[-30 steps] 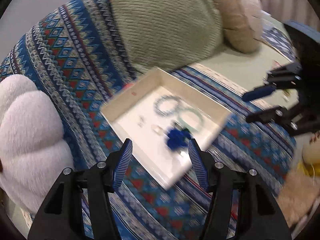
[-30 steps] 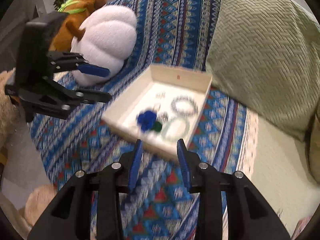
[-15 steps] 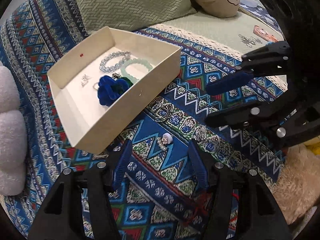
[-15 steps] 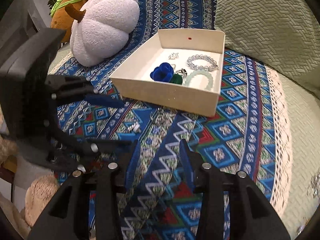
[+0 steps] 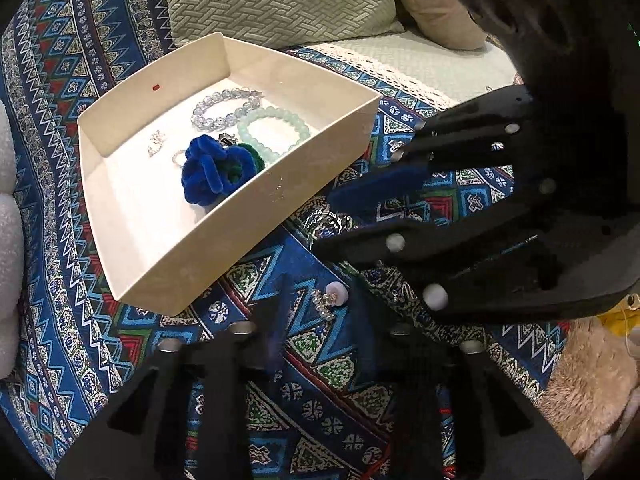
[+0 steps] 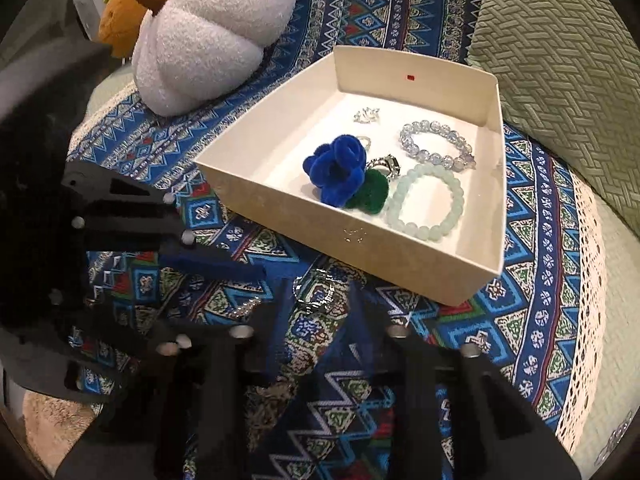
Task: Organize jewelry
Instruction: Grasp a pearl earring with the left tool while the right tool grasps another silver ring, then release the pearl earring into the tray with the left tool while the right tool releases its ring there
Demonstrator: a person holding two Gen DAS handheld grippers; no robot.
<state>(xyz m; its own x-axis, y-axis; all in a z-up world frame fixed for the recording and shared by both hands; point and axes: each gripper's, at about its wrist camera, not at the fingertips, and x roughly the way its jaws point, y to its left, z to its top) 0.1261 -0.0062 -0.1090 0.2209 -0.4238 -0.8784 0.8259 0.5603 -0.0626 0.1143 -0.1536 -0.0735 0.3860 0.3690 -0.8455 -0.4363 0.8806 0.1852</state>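
Low in the left wrist view, just above centre bottom, a small sparkly earring with a white stopper [image 5: 329, 299] lies on the patterned blue cloth [image 5: 100, 344], and the left gripper [image 5: 316, 320] has come down over it since a second ago, when it hung high above the box; its jaws are closing from a wide stance to a narrow one with the earring between them, though the blur hides whether the pads touch it yet. In the right wrist view a silver ring-like piece [image 6: 316, 292] sits at lower centre on the same cloth, and the right gripper [image 6: 318, 312] has likewise dropped to it, jaws closing narrow around it, contact not clear. Both hands therefore look to be at the grasp step, each about to lift a loose piece. The cream box [image 5: 224, 240] stands just above and left of the earring, already holding a blue velvet flower [image 5: 212, 172], a clear-bead bracelet [image 5: 220, 112], a pale green bracelet [image 5: 276, 132] and small silver bits. Its near wall rises between the pieces and the inside, so each must be raised over it. The two grippers work close together, the right one filling the right of the left view. A white pumpkin cushion [image 6: 208, 36] and a green cushion [image 6: 560, 60] lie beyond.
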